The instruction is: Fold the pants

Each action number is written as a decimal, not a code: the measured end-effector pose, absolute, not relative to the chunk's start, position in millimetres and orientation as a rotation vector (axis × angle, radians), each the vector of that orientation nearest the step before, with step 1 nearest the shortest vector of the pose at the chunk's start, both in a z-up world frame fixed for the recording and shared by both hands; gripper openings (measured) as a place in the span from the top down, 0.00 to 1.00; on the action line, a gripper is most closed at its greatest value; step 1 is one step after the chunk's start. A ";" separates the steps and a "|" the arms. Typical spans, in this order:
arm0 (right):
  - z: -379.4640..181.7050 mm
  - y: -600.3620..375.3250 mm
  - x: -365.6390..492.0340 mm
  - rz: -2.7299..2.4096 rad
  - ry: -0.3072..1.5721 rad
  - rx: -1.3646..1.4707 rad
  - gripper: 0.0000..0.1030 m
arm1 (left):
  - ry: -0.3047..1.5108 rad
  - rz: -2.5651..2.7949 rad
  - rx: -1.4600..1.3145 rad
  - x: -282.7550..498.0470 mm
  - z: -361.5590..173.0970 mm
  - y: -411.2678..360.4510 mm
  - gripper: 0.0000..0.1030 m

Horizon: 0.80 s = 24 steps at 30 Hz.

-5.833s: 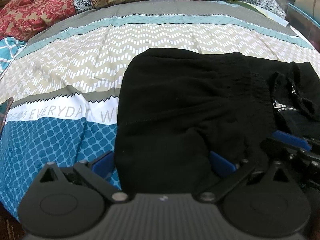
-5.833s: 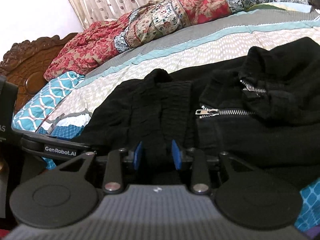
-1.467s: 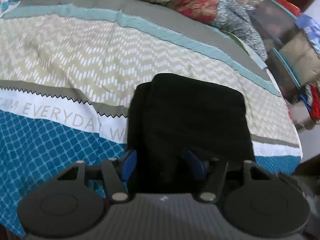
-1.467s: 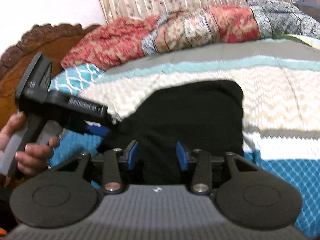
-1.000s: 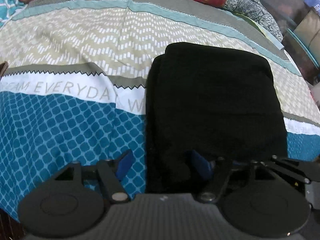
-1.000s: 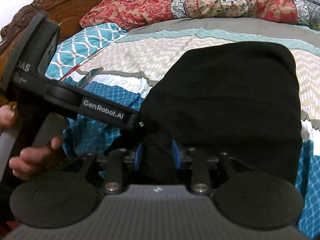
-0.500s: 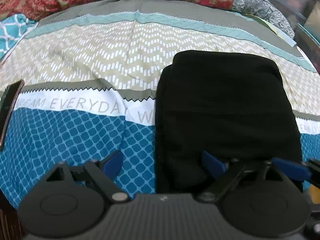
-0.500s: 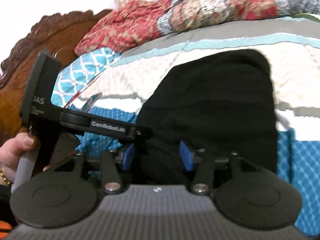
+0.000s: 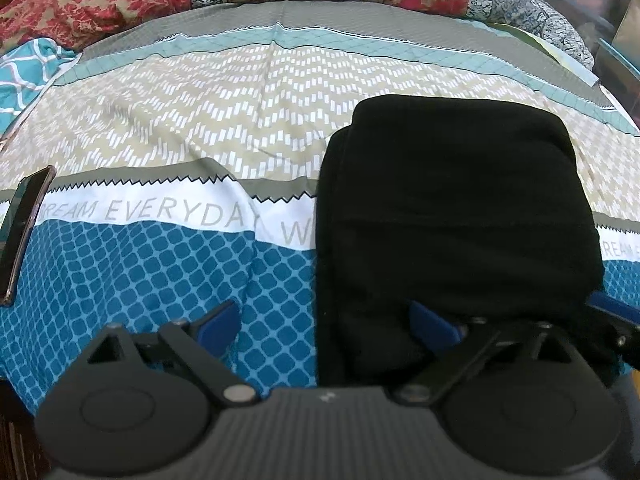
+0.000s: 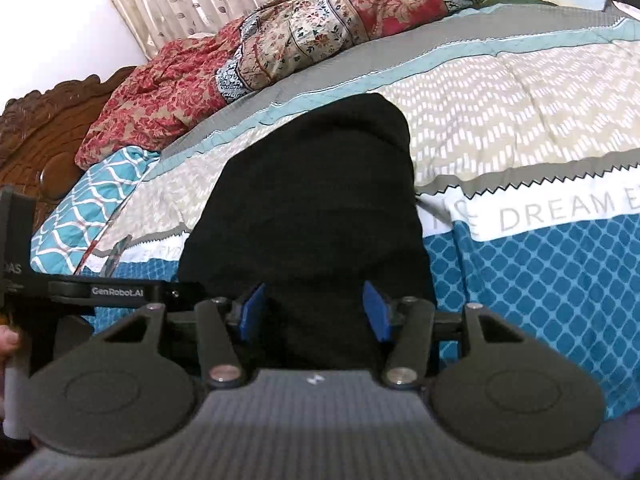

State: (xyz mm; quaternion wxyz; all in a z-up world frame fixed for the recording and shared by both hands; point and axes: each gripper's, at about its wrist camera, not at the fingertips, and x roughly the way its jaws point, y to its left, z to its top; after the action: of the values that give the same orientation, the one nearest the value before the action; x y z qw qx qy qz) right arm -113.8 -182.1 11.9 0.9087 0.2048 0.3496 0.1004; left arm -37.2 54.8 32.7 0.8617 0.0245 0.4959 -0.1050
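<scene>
Pants (image 9: 452,216), black, folded into a compact rectangular bundle, lying flat on the patterned bedsheet (image 9: 192,120); the bundle straddles the sheet's white lettered band, its far edge on the beige zigzag zone, its near edge on the blue lattice zone.

Left gripper (image 9: 326,320): jaws opening, spread wide. One blue pad hangs over bare blue sheet just beside the bundle's near corner; the other sits against the pants' near edge. The pads do not clamp the fabric.

Right gripper (image 10: 314,312): jaws opening, the pants' near edge between the blue pads (image 10: 254,312), with a gap visible on both sides; grip released.

Phone (image 9: 22,232), dark, lying on the sheet well apart from the pants, at the lettered band's far end.

Quilt (image 10: 280,44), red and cream floral, bunched along the sheet's far border.

Carved wooden headboard (image 10: 44,120), beside the quilt.

A person's hand (image 10: 10,344), partly visible on the left gripper's handle, in the right wrist view.
</scene>
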 end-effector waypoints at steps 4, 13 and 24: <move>12.6 -170.8 -113.9 0.211 0.712 0.354 0.39 | 1.038 -0.213 0.058 -36.2 30.7 54.9 0.02; 10.5 -173.4 -116.7 0.219 0.704 0.333 0.34 | 1.033 -0.212 0.068 -33.7 27.6 55.9 0.00; 10.9 -167.6 -117.2 0.227 0.701 0.320 0.26 | 1.030 -0.216 0.065 -33.1 25.5 56.4 0.00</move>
State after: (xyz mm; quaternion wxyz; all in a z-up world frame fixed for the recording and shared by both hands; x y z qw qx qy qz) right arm -117.2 -167.6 10.9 0.9204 0.1556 0.3412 0.1103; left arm -33.1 56.4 25.5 0.8643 0.0309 0.4914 -0.1029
